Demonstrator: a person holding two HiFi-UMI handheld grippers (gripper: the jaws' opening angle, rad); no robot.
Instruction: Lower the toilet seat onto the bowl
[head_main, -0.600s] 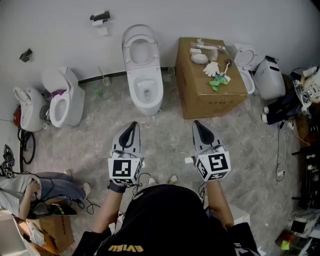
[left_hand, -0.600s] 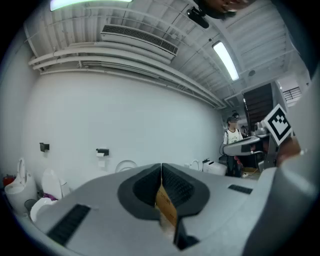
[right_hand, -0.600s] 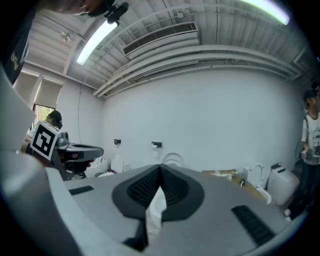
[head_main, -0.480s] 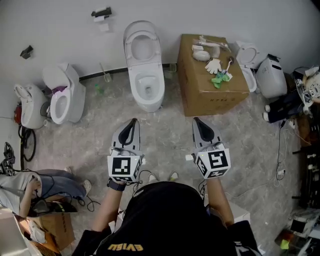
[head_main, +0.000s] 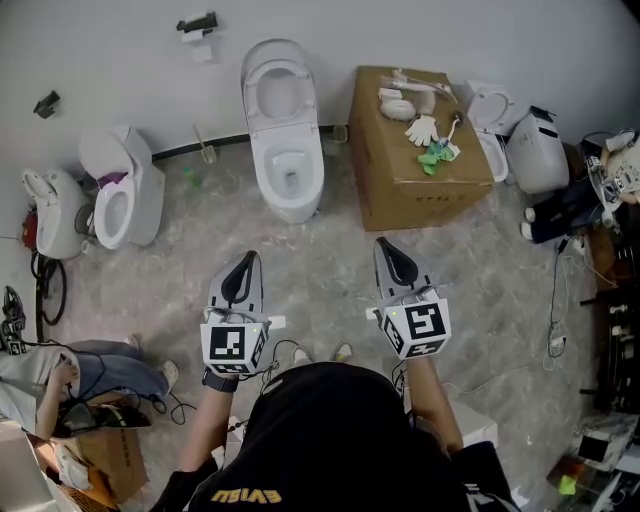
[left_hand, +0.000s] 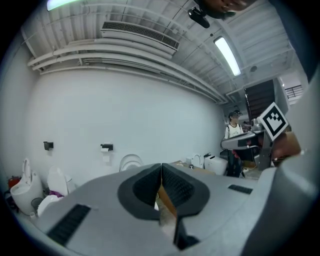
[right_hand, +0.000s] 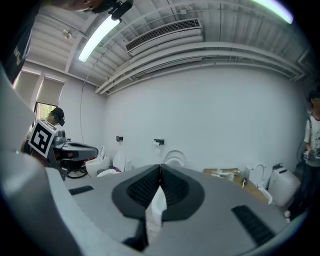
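Two grippers, left (head_main: 246, 262) and right (head_main: 386, 248), are both pressed together on nothing. One toilet seat (head_main: 279, 95) stands raised at twelve o'clock above its bowl (head_main: 290, 180) (a cardboard box (head_main: 420, 195) half-hides a second toilet (head_main: 490, 130) at one o'clock).

Toilet seat (head_main: 279, 58) white; bowl (head_main: 290, 195) white, glossy. Wall (head_main: 120, 60) pale grey-white. Floor (head_main: 330, 270) grey marbled stone, lighter veins. Cardboard box (head_main: 420, 195) brown; on it white glove (head_main: 422, 132), green item (head_main: 434, 160). Left gripper (head_main: 246, 260), right gripper (head_main: 384, 245): light grey shells, black ribbed pads on jaws. Marker cubes (head_main: 234, 345) white with black square patterns. Second toilet (head_main: 140, 205) white, purple patch (head_main: 112, 183) inside. Paper holder (head_main: 198, 22) black. Person's shirt (head_main: 330, 420) black, yellow lettering.
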